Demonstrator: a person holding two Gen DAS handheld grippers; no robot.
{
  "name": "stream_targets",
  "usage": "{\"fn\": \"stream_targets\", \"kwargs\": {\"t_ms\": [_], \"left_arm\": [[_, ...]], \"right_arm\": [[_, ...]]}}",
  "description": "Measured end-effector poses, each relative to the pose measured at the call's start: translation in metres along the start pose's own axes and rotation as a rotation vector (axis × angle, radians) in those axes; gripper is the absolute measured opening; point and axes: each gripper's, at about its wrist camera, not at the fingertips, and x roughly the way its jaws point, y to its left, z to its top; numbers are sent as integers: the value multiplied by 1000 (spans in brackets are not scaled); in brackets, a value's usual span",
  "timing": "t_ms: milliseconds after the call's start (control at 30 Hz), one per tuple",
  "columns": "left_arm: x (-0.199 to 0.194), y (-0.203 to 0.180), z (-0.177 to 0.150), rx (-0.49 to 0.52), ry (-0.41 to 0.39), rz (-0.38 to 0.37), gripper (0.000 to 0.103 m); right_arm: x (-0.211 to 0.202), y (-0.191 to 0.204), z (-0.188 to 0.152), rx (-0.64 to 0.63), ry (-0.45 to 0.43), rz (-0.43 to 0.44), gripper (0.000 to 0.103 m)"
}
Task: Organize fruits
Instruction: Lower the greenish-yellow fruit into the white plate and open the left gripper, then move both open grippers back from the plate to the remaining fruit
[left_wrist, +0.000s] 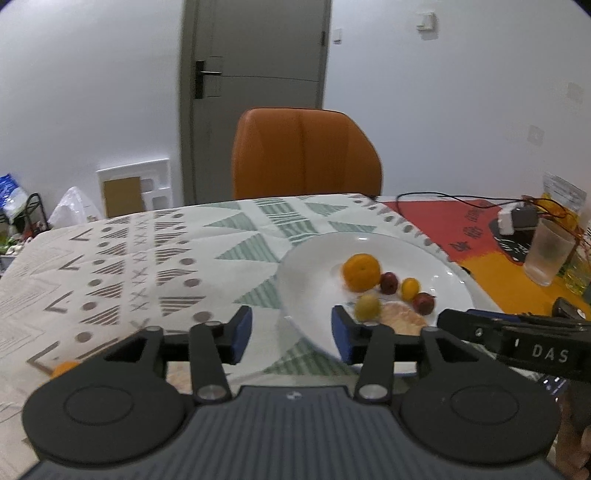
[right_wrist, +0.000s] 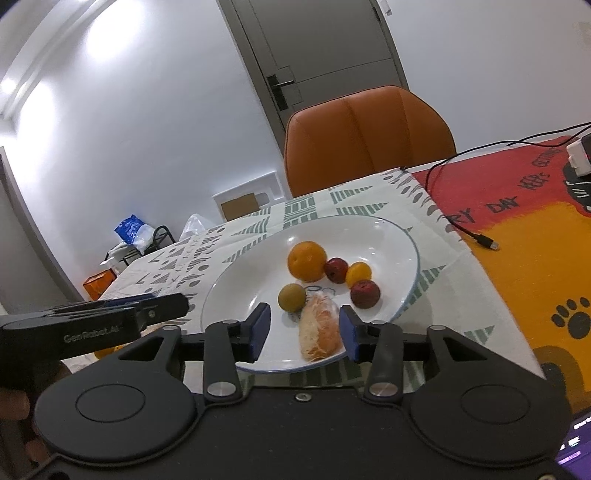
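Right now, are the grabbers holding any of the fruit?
No. The left gripper and right gripper are both open and empty; the peeled orange segment lies loose on the white plate.

The near half of the white plate is crowded by a peeled orange piece and a green fruit. Bare tablecloth is left open on the plate's left. On the right, passage is narrowed by a black cable and a cup.
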Motion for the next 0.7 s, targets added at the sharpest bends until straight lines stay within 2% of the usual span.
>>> {"fn": "stream_targets", "kwargs": {"t_ms": [233,367,533,700], "left_arm": [[-18,28,-4,-42,-14,62,63],[-31,42,-8,-56,-28,95,72],[-43,58,-13,-74,-36,131,76],[-52,73,-18,-96,-43,161,79]], "right_arm": [[4,19,-3,-24,9,30,48],[7,31,-4,-39,12,46,55],[11,46,-6,-59,19,73,57],[14,61,-9,-81,21,96,63]]}}
